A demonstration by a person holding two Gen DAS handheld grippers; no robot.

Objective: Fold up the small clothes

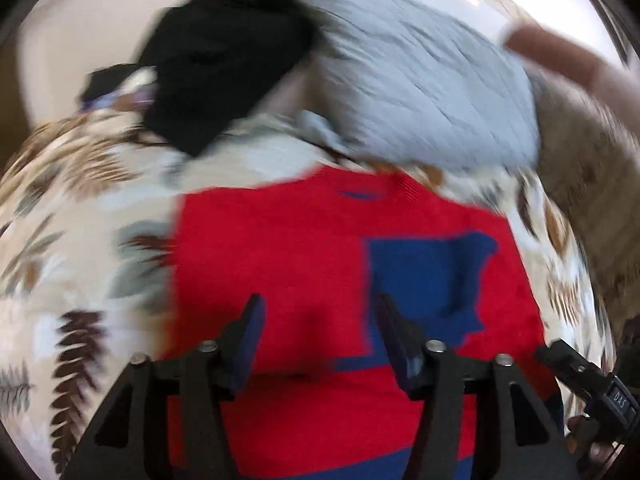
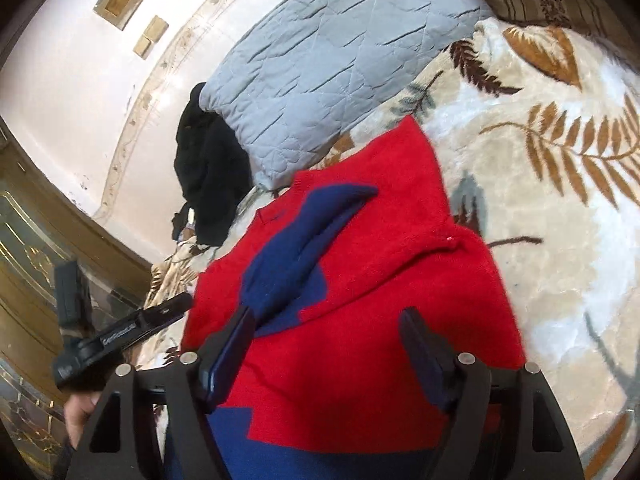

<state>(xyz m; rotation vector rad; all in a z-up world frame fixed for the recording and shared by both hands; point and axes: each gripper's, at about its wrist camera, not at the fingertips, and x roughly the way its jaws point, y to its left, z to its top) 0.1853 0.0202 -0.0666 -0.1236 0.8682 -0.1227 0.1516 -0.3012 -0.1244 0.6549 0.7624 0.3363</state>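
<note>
Blur smears the left view — both claws (image 1: 318, 316) (image 2: 326, 330) gape above the red sweater (image 2: 360, 280), gripping nothing.

Black gripper (image 1: 320, 320) frames, blue pads, silver screws.

- A cream blanket (image 2: 540, 208) printed with brown fern leaves covers the bed.
- A grey quilted pillow (image 2: 332, 76) lies at 12 o'clock in the right wrist view.
- A black garment (image 2: 208, 176) is bunched against the pillow's 9 o'clock end.
- A pale wall (image 2: 80, 92) with a patterned border rises behind.
- Gilded wooden panelling (image 2: 28, 264) stands at 9 o'clock.
</note>
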